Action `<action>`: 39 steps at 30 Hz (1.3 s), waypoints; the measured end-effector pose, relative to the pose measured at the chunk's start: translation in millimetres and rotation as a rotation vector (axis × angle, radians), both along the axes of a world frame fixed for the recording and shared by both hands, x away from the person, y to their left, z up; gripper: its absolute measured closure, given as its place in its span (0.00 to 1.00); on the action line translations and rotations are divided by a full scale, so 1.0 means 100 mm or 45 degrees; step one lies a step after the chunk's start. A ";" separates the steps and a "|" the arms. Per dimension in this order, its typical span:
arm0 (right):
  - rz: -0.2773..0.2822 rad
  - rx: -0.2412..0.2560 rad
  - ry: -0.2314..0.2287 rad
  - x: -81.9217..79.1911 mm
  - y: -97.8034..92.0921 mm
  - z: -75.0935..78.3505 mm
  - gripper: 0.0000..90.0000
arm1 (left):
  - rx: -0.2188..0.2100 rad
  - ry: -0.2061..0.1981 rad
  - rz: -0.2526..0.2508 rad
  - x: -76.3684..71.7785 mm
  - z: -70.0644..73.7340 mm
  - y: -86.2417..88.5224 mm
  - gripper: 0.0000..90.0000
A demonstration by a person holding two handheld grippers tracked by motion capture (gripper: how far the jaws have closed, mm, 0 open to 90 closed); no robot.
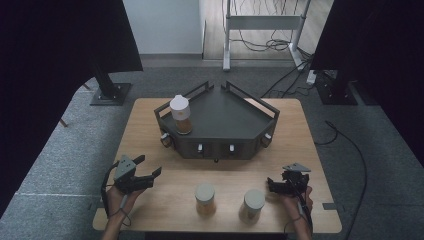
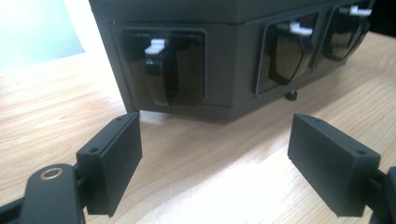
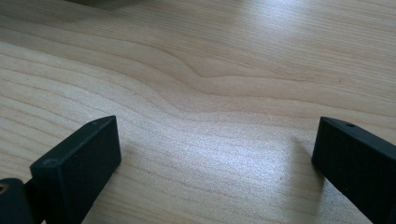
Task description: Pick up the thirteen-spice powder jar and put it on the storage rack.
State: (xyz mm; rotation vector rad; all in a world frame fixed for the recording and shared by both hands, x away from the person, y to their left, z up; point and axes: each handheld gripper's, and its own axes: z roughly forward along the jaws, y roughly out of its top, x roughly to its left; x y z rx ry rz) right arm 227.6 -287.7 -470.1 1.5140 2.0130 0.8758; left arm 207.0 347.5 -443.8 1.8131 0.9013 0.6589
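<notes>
A dark grey angular stand (image 1: 225, 120) sits mid-table with a row of knobs along its front. On its left corner stands a jar (image 1: 180, 115) with a white lid and amber contents. Two similar jars stand near the table's front edge, one (image 1: 205, 199) at centre and one (image 1: 251, 205) to its right. My left gripper (image 1: 150, 167) is open at the front left, pointing at the stand. In the left gripper view my left gripper (image 2: 215, 135) faces the stand (image 2: 233, 70) and a white-tabbed knob (image 2: 159, 70). My right gripper (image 1: 270, 186) is open just right of the right jar; my right gripper (image 3: 215, 140) has nothing between its jaws.
The wooden table (image 1: 150, 120) stands on grey carpet. A black post base (image 1: 111, 92) is off the back left corner, another black base (image 1: 337, 90) and cables at the back right. A white frame (image 1: 262, 22) stands behind.
</notes>
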 end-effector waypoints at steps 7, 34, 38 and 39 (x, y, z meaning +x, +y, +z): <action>0.000 0.000 0.000 0.00 0.00 0.00 0.01 | 0.078 0.021 0.006 0.00 -0.02 -0.06 0.19; 0.002 0.000 0.000 0.00 0.00 0.00 0.01 | 0.302 0.188 0.006 0.13 -0.05 -0.27 0.19; 0.003 0.000 0.000 0.00 0.00 0.00 0.01 | 0.329 0.202 0.001 0.15 -0.06 -0.30 0.19; 0.003 0.000 0.000 0.00 0.00 0.00 0.01 | 0.334 0.206 -0.002 0.16 -0.06 -0.31 0.19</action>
